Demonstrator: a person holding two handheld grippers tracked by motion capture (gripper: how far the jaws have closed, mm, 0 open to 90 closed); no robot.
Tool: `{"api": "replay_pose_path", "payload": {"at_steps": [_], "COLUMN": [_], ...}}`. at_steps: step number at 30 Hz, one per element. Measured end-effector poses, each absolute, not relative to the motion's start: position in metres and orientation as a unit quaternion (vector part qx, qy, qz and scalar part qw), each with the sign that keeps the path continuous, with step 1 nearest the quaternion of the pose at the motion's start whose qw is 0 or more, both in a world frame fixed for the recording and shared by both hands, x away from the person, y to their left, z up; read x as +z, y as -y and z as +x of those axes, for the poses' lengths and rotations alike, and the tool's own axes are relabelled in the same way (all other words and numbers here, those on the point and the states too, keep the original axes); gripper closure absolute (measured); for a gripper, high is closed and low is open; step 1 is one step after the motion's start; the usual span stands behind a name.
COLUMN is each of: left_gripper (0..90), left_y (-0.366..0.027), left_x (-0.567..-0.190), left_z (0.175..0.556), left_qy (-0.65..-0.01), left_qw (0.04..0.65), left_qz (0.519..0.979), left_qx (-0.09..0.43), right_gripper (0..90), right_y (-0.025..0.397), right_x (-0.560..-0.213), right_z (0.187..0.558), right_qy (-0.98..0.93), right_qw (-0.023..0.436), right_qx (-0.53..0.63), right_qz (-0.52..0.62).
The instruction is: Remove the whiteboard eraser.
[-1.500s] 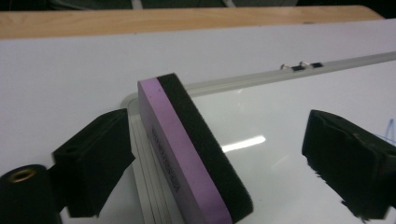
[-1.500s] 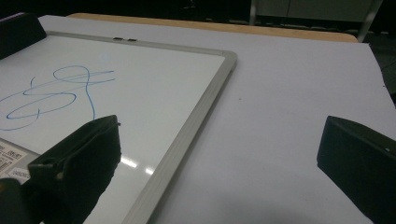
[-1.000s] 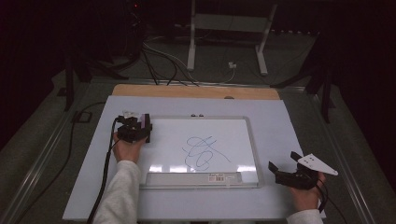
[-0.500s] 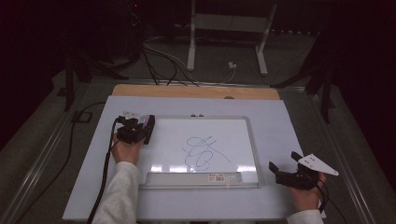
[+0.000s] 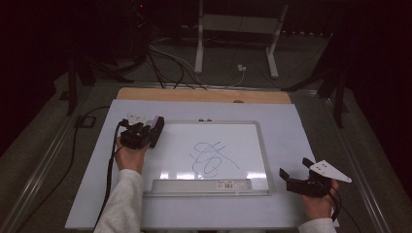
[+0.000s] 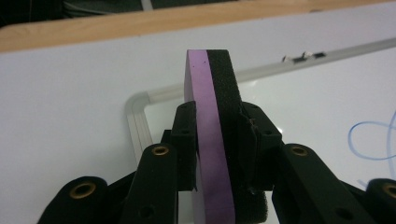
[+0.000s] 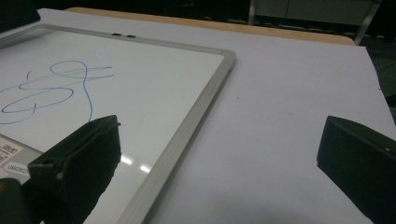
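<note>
Currently the left claw (image 6: 212, 154) pinches an eraser (image 6: 212, 121) across its faces over the whiteboard (image 5: 243, 141) corner; light, squashy foam. Right claw (image 7: 219, 163) gapes wide, empty.

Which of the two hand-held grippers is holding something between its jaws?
The left hand-held gripper: its jaws are clamped on a purple-and-black foam eraser over the whiteboard's top-left corner. The right hand-held gripper is open and empty.
</note>
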State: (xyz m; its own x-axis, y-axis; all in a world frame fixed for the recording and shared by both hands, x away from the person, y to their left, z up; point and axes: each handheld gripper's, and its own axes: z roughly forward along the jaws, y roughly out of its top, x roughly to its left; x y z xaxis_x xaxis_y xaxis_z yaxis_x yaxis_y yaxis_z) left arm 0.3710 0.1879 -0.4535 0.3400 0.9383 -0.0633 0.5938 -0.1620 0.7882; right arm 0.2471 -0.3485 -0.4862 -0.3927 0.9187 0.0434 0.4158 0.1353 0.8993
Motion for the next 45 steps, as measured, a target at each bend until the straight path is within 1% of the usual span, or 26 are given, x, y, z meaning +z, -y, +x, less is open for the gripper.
{"api": "replay_pose_path", "payload": {"at_steps": [23, 45], "left_gripper": [70.6, 70.5], "left_y": [-0.170, -0.135], "left_x": [-0.449, -0.453], "left_z": [0.362, 0.358], "left_qy": [-0.491, -0.452], "left_qw": [0.371, 0.342], "left_qz": [0.752, 0.787], "left_qx": [0.236, 0.245], "right_gripper": [0.0, 0.0], "right_y": [0.347, 0.347], "right_x": [-0.486, -0.487], "right_z": [0.247, 0.247], "right_qy": [-0.702, -0.703], "right_qw": [0.278, 0.277], "right_qx": [0.452, 0.451], "right_qz": [0.475, 0.475]}}
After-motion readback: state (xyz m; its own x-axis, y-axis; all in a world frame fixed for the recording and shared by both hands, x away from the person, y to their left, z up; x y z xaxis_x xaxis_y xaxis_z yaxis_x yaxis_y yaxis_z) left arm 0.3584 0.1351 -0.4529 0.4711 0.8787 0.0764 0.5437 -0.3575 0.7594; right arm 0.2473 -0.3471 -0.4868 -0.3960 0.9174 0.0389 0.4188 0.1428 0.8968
